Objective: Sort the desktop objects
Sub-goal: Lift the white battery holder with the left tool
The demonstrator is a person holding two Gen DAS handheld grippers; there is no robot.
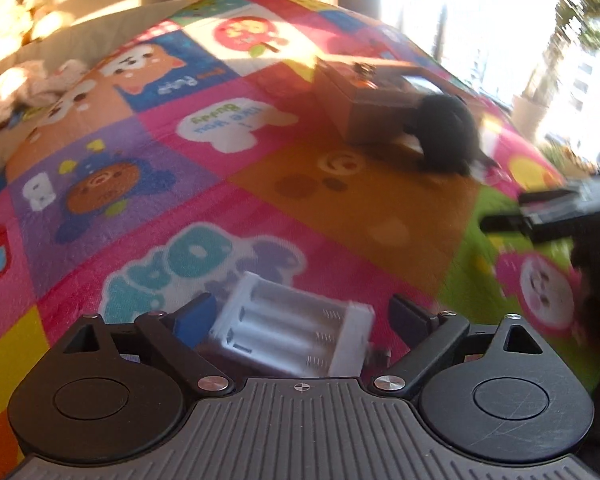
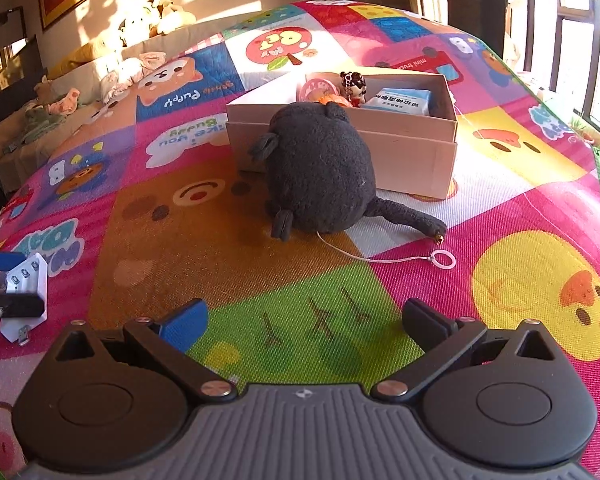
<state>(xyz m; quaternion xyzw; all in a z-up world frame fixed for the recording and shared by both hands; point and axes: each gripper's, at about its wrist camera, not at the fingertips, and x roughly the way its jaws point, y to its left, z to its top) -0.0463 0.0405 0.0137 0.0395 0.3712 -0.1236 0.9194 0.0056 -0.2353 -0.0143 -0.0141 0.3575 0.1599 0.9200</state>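
**Battery charger between my left claw's fingers, not yet gripped**

My left claw (image 1: 300, 316) stands wide, and the white battery charger (image 1: 292, 336) lies tilted between its fingers on the play mat (image 1: 340, 208); the pads do not seem to press it. It looks like light, stiff, smooth plastic, likely slippery, so I would pinch it across its flat long sides, not over the open battery slots. My right claw (image 2: 304, 320) is wide too and empty. Ahead of it sits the black plush toy (image 2: 320, 172), soft and squashy, leaning against the cardboard box (image 2: 412, 152), with a white cord (image 2: 380, 258) trailing beside it.
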